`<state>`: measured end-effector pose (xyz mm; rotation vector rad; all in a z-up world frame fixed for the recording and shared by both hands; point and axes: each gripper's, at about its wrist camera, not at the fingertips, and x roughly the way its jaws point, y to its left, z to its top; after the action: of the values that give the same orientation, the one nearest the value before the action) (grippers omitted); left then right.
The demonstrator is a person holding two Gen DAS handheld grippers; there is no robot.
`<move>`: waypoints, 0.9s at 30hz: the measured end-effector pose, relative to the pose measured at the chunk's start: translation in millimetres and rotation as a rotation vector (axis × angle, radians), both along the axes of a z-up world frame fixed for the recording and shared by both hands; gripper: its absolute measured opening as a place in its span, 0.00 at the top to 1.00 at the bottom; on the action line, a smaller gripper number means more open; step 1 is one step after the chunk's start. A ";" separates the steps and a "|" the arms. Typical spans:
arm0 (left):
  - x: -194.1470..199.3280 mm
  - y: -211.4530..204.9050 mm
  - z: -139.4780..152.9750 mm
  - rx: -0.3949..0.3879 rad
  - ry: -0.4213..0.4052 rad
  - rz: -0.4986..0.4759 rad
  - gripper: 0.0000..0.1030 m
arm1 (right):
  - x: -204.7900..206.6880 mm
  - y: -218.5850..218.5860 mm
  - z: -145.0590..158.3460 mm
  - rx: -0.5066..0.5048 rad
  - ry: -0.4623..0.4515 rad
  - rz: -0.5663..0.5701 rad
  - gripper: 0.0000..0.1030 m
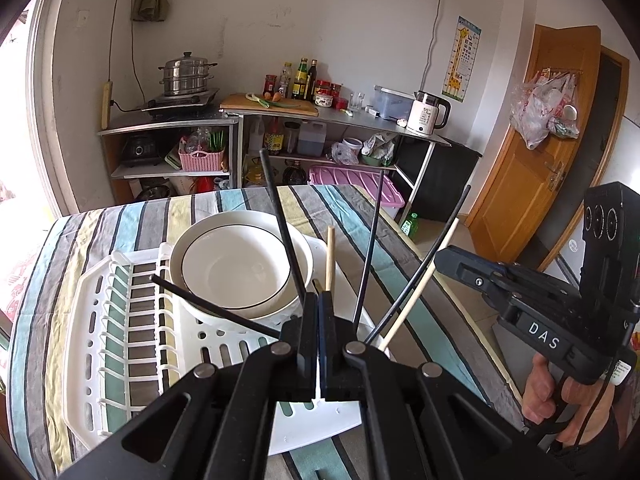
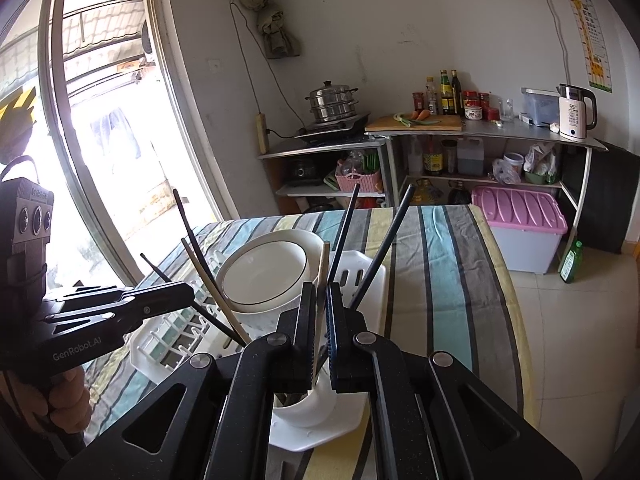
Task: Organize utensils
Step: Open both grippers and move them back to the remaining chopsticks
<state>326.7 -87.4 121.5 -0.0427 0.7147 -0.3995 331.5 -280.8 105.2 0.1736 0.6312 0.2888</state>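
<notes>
A striped cloth (image 1: 400,280) covers the worktop (image 2: 460,280), which fills the middle of both views. On it sits a white dish rack (image 1: 120,340), spreading from the lower left to the centre of the left wrist view. Two stacked white bowls (image 1: 240,264) with a thin black rim line rest in the rack at mid-frame. At the rack's near corner a white utensil cup (image 2: 316,404) shows low in the centre of the right wrist view, and black chopsticks (image 1: 370,256) and pale wooden chopsticks (image 1: 420,280) fan upward out of it. The left gripper (image 1: 318,312) rises from the bottom centre of its own view with its fingers pressed almost together; a wooden chopstick (image 1: 329,256) stands just behind them, but whether they hold it cannot be told. The right gripper (image 2: 320,300) rises from the bottom centre of its view, its fingers a narrow gap apart and closed on a light wooden chopstick (image 2: 323,276) that stands upright between them, its lower end reaching down into the cup
</notes>
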 end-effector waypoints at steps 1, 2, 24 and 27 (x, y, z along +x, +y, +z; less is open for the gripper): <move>-2.4 0.7 0.3 0.001 -0.007 0.002 1.00 | -2.3 -0.5 0.4 0.001 -0.001 -0.001 0.83; -5.7 1.6 -0.3 0.001 -0.012 -0.001 1.00 | -5.0 -1.1 1.2 0.003 -0.005 0.000 0.81; -160.6 56.5 -26.7 0.029 -0.114 0.079 0.65 | -154.1 16.5 -4.1 -0.027 -0.068 0.022 0.72; -181.6 63.3 -34.7 0.036 -0.117 0.093 0.65 | -177.1 20.4 -8.9 -0.026 -0.069 0.030 0.71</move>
<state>145.1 -24.1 86.8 -0.0181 0.6024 -0.2969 154.4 -260.4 96.2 0.1291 0.5698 0.3147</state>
